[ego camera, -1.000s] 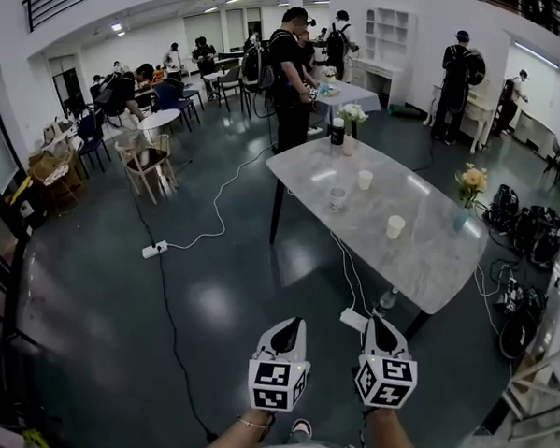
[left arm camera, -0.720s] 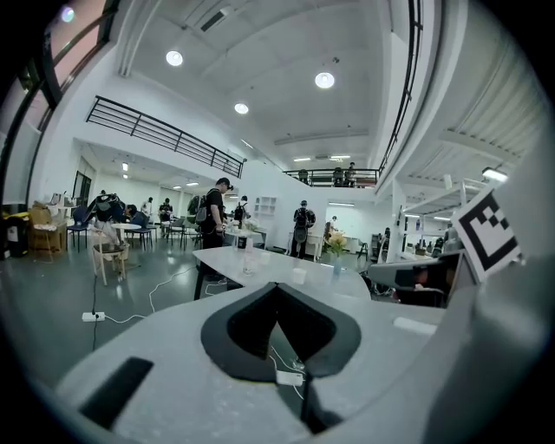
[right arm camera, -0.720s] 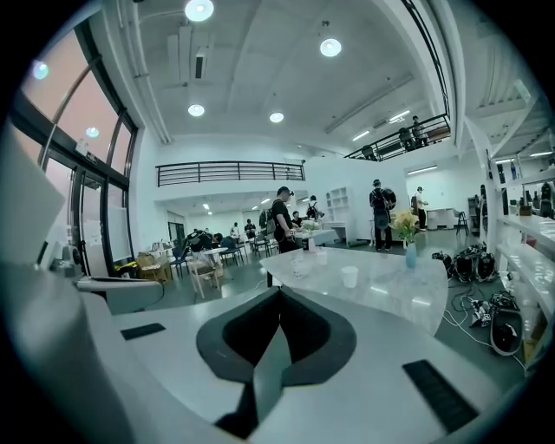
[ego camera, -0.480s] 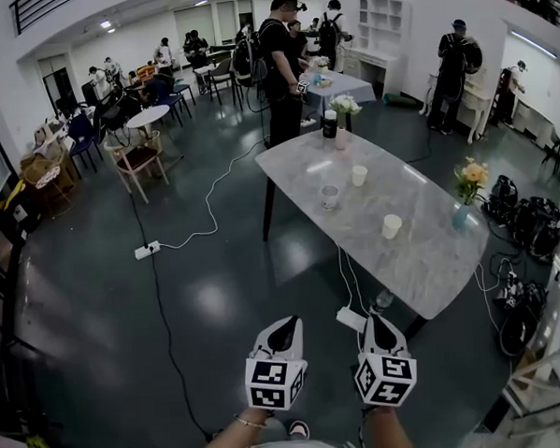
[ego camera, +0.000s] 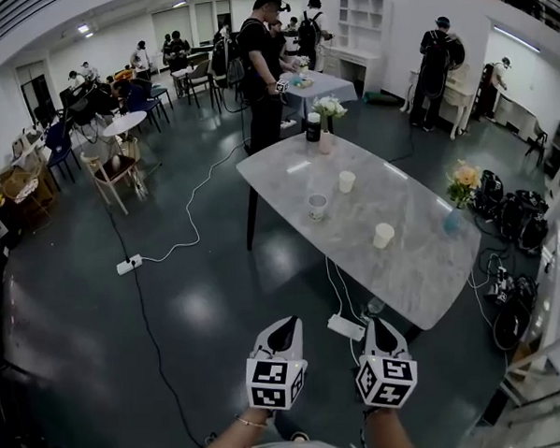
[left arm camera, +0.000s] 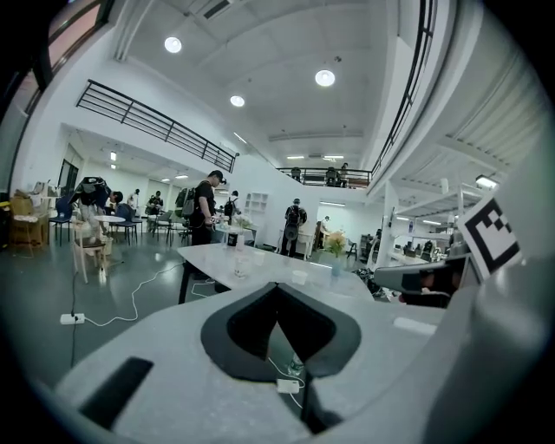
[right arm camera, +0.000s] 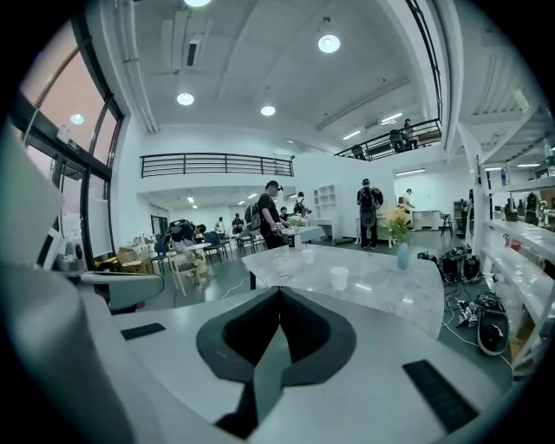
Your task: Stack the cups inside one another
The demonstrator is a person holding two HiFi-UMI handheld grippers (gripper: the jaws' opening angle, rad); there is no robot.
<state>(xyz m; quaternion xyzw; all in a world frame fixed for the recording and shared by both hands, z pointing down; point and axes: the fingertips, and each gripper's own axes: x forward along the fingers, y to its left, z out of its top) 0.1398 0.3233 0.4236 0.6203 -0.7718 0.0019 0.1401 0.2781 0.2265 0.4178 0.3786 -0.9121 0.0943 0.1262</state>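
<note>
Ahead, cups (ego camera: 383, 234) past table (ego camera: 423, 269) edge, floor (ego camera: 219, 306) nearer

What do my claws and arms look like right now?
The left claw and right claw are white tapered shells with dark inner pads. Each carries a cube of black-and-white square markers. Both forearms are unsleeved; a thin bracelet is on the left wrist.
</note>
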